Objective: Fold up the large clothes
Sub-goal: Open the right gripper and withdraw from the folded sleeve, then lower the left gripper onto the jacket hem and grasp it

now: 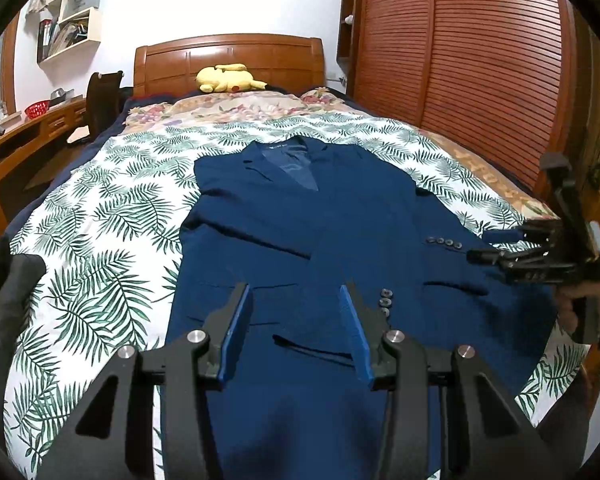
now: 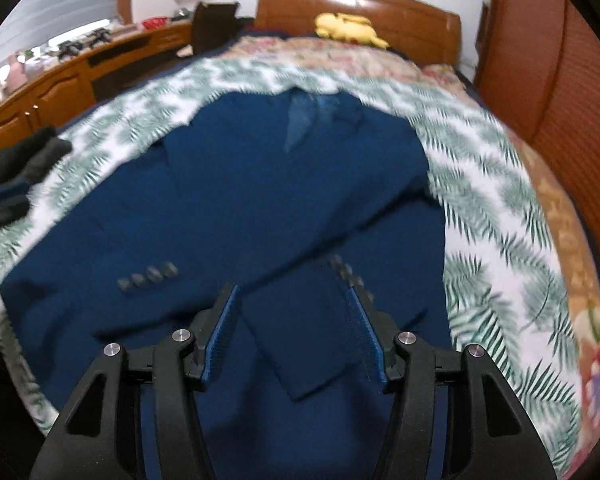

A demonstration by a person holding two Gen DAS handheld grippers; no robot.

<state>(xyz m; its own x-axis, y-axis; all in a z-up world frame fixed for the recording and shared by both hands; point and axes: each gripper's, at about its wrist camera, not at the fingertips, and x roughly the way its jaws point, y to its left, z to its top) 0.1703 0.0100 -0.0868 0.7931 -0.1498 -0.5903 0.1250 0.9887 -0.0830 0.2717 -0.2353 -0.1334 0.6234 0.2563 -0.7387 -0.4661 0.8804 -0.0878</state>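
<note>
A navy blue suit jacket (image 1: 300, 240) lies face up on the bed, collar toward the headboard, both sleeves folded in across the front. My left gripper (image 1: 296, 300) is open and empty, hovering above the jacket's lower front. My right gripper (image 2: 292, 300) is open and empty above the end of the right sleeve (image 2: 312, 340), whose cuff buttons (image 2: 346, 272) sit by the right finger. The right gripper also shows in the left wrist view (image 1: 496, 246) at the jacket's right edge. The jacket fills the right wrist view (image 2: 240, 200), which is blurred.
The bed has a white palm-leaf cover (image 1: 100, 220) and a floral quilt (image 1: 240, 108). A yellow plush toy (image 1: 228, 78) lies by the wooden headboard (image 1: 228, 56). A slatted wooden wardrobe (image 1: 460, 60) stands right, a desk (image 1: 20, 132) left. Dark clothes (image 2: 16, 172) lie at the bed's left.
</note>
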